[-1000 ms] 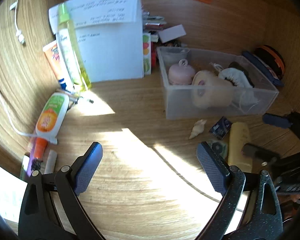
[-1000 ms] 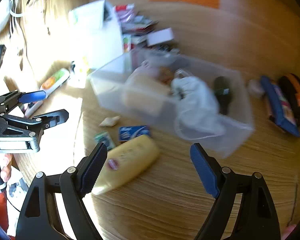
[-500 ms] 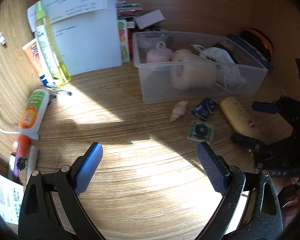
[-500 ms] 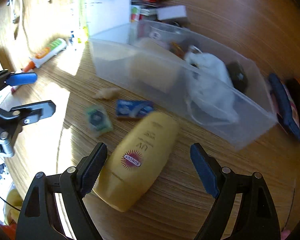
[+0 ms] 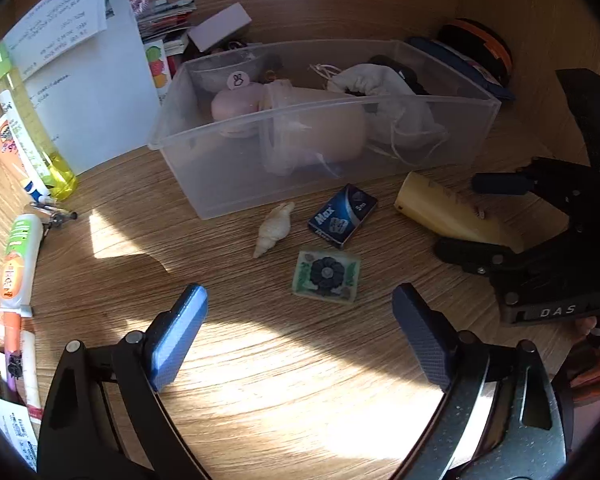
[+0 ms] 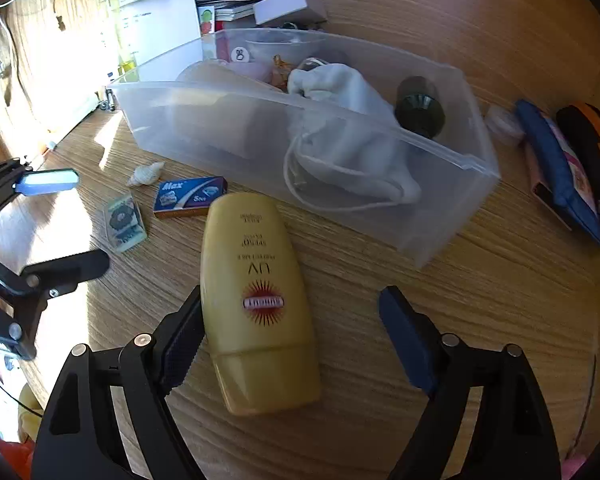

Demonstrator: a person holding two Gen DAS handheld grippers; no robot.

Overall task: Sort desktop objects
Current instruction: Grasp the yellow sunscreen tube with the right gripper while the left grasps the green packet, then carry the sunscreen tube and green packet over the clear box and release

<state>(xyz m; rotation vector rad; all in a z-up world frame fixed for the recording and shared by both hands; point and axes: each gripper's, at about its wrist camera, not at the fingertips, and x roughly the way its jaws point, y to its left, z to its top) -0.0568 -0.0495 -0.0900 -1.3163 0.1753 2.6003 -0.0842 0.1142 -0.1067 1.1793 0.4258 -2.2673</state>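
A yellow sunscreen bottle (image 6: 256,296) lies on the wooden desk between the open jaws of my right gripper (image 6: 296,344), beside the left pad; it also shows in the left wrist view (image 5: 448,212). A clear plastic bin (image 6: 440,216) holds a white pouch, a pink item and a dark jar. In front of the bin (image 5: 204,184) lie a seashell (image 5: 274,229), a blue "Max" box (image 5: 342,215) and a green flower tile (image 5: 326,276). My left gripper (image 5: 300,336) is open and empty, just short of the tile.
A yellow-green spray bottle (image 5: 32,132), tubes (image 5: 18,256) and pens lie at the left. A white paper stand (image 5: 96,92) and booklets stand behind the bin. A blue pouch (image 6: 560,172) and an orange-black case (image 6: 596,148) lie to its right.
Both grippers have moved forward and down. The right one has closed in around the sunscreen bottle; the left one has come nearer the tile, box and shell. Both jaws stay open.
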